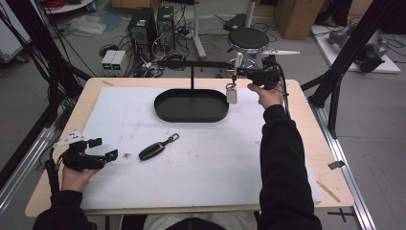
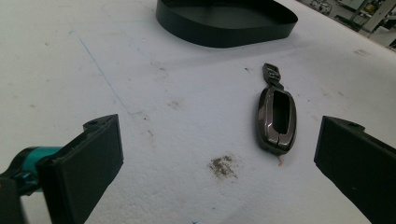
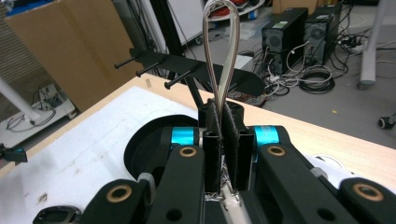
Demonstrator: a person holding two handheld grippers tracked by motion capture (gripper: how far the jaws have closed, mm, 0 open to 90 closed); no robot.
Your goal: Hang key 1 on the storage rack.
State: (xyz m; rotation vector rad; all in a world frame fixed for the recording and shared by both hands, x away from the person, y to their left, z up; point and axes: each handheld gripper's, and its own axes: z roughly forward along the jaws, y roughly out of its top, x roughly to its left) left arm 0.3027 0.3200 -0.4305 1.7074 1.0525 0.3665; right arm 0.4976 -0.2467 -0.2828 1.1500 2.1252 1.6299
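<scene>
Black fingers of the right gripper (image 3: 223, 140) pinch a wire loop (image 3: 223, 51); left gripper (image 2: 217, 163) fingers spread.

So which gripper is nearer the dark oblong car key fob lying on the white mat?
Left. The left gripper sits open just beside the key fob, while the right gripper is far across the table by the black hook rack, clamping a cord loop.

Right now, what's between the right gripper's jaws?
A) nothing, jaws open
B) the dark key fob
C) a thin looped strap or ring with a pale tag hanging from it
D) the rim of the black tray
C: in the right gripper view the right gripper has its jaws closed on a thin loop, and the high view shows a pale tag hanging below it; the key fob lies on the mat.
</scene>
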